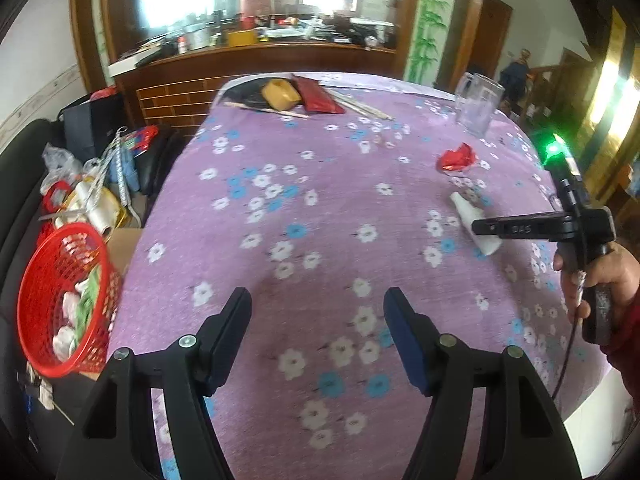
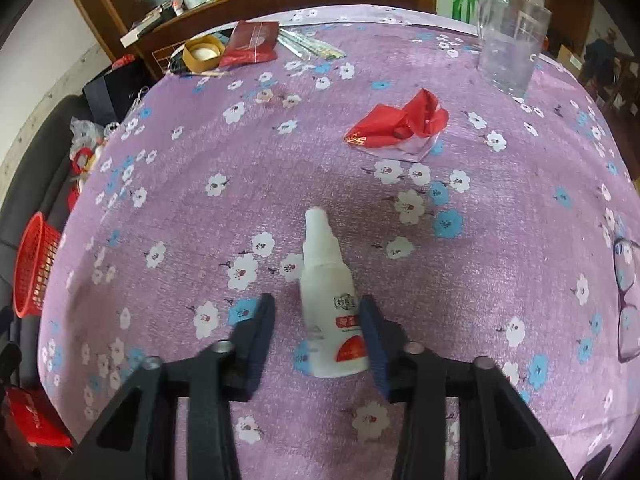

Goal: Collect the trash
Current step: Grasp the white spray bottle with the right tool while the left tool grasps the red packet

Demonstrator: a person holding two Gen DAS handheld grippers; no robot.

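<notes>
White plastic spray bottle (image 2: 328, 300) lies on the purple floral surface (image 2: 500, 248), near the crumpled red wrapper (image 2: 400, 124), between the right gripper (image 2: 320, 336)'s released jaws. Next: clench, then carry it to the red basket (image 1: 60, 300). Left gripper (image 1: 318, 344) hovers released.

bottle (image 2: 330, 300) on tablecloth (image 2: 168, 208), wrapper (image 2: 396, 124) behind

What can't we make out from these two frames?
- White bottle label: print too small and blurred in right wrist view; right gripper finger crosses it in left wrist view.
- Red basket: contents a jumble in left wrist view; cut off by the table edge in right wrist view.
- Glasses: clipped by the right edge of the right wrist view.
- Red wrapper print: unreadable.
</notes>
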